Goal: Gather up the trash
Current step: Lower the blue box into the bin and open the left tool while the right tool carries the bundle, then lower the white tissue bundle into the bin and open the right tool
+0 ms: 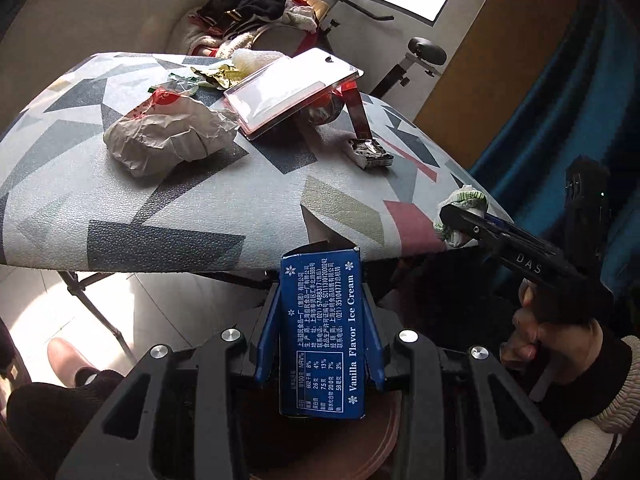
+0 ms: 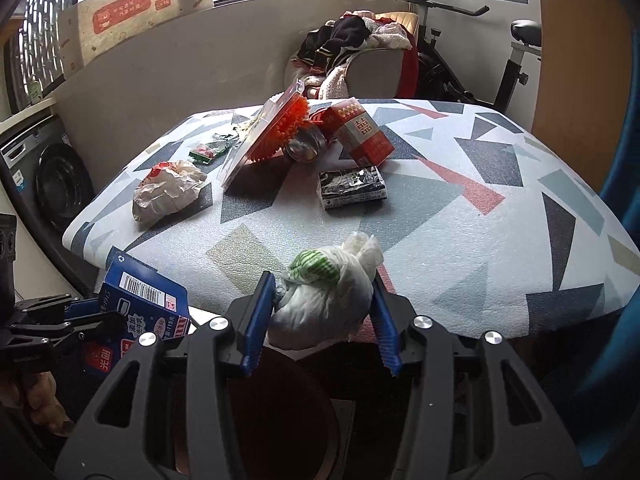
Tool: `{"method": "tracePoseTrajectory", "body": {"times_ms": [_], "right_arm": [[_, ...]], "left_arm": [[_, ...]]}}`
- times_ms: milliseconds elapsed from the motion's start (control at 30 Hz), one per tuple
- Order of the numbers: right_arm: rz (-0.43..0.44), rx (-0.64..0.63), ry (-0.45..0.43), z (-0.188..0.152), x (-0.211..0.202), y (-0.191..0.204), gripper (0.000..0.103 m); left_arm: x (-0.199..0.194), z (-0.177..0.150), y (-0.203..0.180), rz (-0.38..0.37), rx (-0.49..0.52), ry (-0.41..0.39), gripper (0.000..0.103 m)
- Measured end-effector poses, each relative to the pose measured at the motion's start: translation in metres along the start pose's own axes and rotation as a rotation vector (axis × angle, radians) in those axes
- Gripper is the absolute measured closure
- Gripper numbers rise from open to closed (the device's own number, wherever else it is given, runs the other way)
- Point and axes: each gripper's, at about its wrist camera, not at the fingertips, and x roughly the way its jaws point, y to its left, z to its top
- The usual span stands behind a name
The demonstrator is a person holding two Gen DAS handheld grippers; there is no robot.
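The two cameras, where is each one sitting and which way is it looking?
Left wrist: sits on the left gripper, looking along its fingers at the blue ice cream box and the table; the person's right hand shows.
Right wrist: sits on the right gripper, looking across the table at the knotted plastic bag it holds.
Shared: the crumpled paper wrapper, the black packet, both grippers, box and bag.

On the counter [image 2: 460,216], seen from the right wrist view, the flat wrapped packet [image 2: 353,187] lies near the centre, with the crumpled paper bag [image 2: 168,190] at 9 o'clock from it. The cigarette box [image 2: 358,132] sits at 12 o'clock behind the packet, and the blister pack [image 2: 264,140] leans at 10 o'clock, between box and bag.
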Motion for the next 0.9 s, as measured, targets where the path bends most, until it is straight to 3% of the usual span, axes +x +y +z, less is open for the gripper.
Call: {"method": "tracePoseTrajectory", "body": {"times_ms": [333, 400, 467, 633, 767, 900], "right_arm": [[0.024, -0.001, -0.009, -0.008, 0.001, 0.000, 0.055], [0.026, -0.010, -0.009, -0.008, 0.001, 0.002, 0.055], [0.024, -0.023, -0.004, -0.009, 0.002, 0.004, 0.055], [0.023, -0.084, 0.014, -0.011, 0.004, 0.019, 0.055], [0.059, -0.116, 0.010, -0.010, 0.004, 0.034, 0.055], [0.132, -0.173, 0.080, -0.026, 0.019, 0.064, 0.055]], "left_arm": [[0.016, -0.007, -0.015, 0.030, 0.084, 0.052, 0.066], [0.014, -0.006, -0.014, 0.034, 0.079, 0.042, 0.059], [0.007, -0.003, -0.013, 0.046, 0.070, 0.010, 0.036], [-0.030, 0.010, -0.017, 0.123, 0.084, -0.135, 0.022], [-0.059, 0.019, -0.021, 0.217, 0.163, -0.245, 0.013], [-0.071, 0.017, -0.013, 0.285, 0.204, -0.284, 0.010]]}}
